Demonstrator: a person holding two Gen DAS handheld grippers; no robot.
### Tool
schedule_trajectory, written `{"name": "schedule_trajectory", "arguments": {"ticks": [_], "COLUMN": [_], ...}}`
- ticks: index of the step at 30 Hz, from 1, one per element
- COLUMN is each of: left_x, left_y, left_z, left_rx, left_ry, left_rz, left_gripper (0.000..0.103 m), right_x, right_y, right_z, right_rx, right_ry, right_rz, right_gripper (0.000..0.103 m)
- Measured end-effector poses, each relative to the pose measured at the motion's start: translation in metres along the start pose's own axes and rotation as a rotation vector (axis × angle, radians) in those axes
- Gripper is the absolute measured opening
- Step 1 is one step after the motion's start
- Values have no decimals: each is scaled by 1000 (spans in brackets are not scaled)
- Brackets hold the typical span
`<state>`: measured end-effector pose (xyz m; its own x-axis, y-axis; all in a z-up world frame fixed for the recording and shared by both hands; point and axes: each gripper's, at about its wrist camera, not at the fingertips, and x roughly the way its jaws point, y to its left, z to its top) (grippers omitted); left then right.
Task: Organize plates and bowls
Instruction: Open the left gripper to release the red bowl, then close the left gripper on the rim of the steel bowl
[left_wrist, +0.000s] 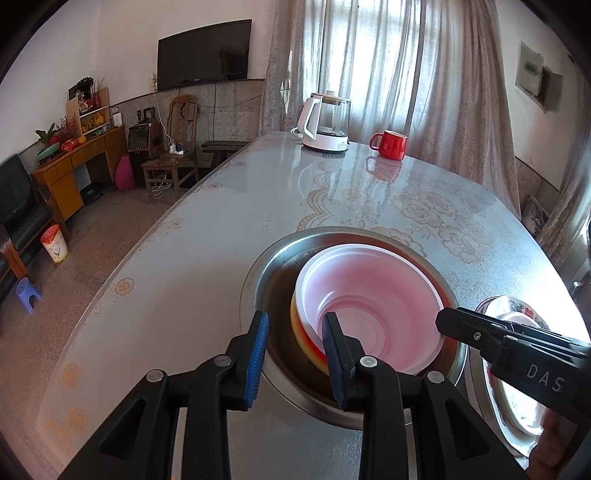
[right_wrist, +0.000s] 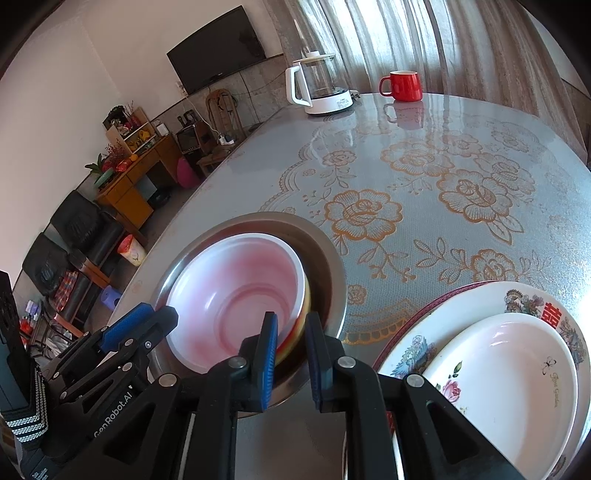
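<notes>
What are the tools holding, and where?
Left tool is open around the rim of the stacked bowls, gripping nothing. Right tool straddles that rim too; whether it pinches cannot be told.

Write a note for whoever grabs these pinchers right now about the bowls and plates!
Left gripper: open, straddling the white bowl's near rim, not pinching.
Right gripper: narrow, astride the rim's other side; grip unclear.
Things: white bowl nested in yellow bowl inside steel basin; small plate on big patterned plate beside it.
Done: both stacks look made.
Left: probably just back both grippers away.
</notes>
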<state>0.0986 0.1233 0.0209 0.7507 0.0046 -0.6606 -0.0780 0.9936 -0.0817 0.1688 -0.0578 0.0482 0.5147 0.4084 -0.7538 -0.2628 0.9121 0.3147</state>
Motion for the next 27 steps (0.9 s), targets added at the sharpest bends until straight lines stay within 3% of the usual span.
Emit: {"name": "schedule_trajectory", "arguments": {"ticks": [27], "left_x": [-15], "left_y": [14], "left_z": [-5], "left_rx": [-55], "left_ry": [-32], "left_rz": [-4], "left_gripper": [31], "right_x": [-20], "right_y": [11], "right_z": [-19], "right_rx": [-49], "right_ry": [-29], "right_rz": [-5], "right_gripper": [15]}}
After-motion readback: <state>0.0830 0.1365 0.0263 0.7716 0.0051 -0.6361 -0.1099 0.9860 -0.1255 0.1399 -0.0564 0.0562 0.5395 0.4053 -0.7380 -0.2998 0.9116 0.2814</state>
